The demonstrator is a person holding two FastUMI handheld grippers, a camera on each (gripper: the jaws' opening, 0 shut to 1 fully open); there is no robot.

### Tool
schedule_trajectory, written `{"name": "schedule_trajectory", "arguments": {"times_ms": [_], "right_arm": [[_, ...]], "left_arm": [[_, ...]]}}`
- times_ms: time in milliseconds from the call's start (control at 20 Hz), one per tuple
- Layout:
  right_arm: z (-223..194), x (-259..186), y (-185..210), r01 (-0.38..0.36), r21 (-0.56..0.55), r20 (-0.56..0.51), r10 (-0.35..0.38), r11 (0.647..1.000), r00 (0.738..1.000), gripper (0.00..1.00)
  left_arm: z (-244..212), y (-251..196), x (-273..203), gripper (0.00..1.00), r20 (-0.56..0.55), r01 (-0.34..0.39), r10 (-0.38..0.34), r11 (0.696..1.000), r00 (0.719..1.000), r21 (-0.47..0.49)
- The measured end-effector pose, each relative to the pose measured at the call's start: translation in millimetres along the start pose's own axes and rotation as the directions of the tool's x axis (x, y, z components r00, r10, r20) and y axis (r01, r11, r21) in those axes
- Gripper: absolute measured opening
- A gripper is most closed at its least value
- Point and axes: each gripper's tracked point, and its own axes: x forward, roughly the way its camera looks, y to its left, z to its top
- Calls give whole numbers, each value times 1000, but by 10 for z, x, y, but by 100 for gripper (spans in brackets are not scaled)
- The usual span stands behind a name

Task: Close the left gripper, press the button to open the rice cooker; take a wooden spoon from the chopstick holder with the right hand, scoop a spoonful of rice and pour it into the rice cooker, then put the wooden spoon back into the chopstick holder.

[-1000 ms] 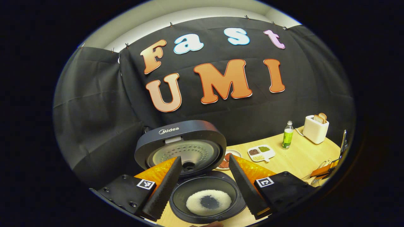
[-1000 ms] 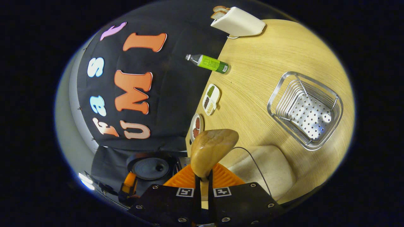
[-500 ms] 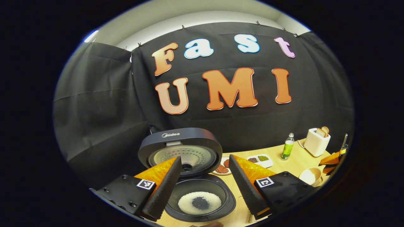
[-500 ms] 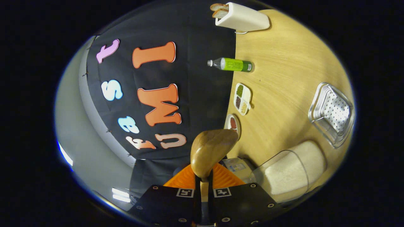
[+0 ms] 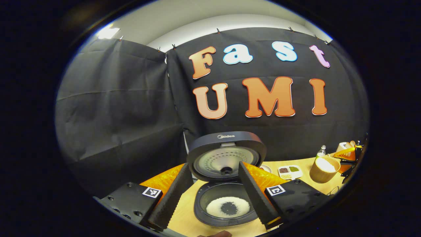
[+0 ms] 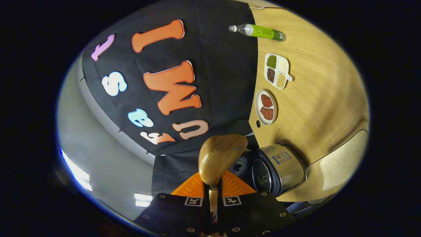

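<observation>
The left gripper (image 5: 213,194) stands with its fingers well apart and holds nothing. Between them, near the front edge of the tabletop (image 5: 297,163), sits the rice cooker (image 5: 227,204) with its lid (image 5: 227,153) swung up. A ring of rice (image 5: 227,207) lies on the bottom of the inner pot, with a bare patch at its middle.

To the right, toward the back edge of the tabletop, stand a small divided dish (image 5: 288,170) and a tub of rice (image 5: 324,169).

The right gripper (image 6: 213,191) is clamped together on the neck of the wooden spoon (image 6: 221,154). The bowl of the spoon projects forward, just past the fingertips. In the right gripper view the scene is rolled to one side (the tabletop (image 6: 315,98) appears on the right). The cooker's steel body (image 6: 279,168) lies just beyond the spoon. The clear tub of rice (image 6: 338,164) sits near the right border, and a plate (image 6: 265,107) lies by the tabletop's back edge.

Handling notes:

- The spoon is judged light, rigid and smooth.
- A polished wooden neck can pivot between two flat pads.
- Take hold on the flat of the handle, close behind the bowl, as here.
- Loose rice is dry and free-flowing, so it spills on any tilt.
- Whether the bowl carries rice at present cannot be told, as only its back shows.
</observation>
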Motion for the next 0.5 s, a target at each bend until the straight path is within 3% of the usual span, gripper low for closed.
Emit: {"name": "schedule_trajectory", "arguments": {"times_ms": [350,400,450,500], "right_arm": [[-299,627,-106,94,-40,-67,-97,995,993,8],[-352,703,-117,104,-40,-74,-107,994,992,8],[-402,756,-136,113,-48,-79,-116,992,990,8],[-444,839,-166,132,-61,-76,-136,989,988,8]], "left_arm": [[-141,567,-128,100,-22,-118,117,993,993,-18],[-174,627,-125,93,-28,-131,130,991,991,-19],[-203,677,-136,100,-34,-140,139,990,990,-22],[-232,723,-145,100,-40,-149,148,989,988,-24]]}}
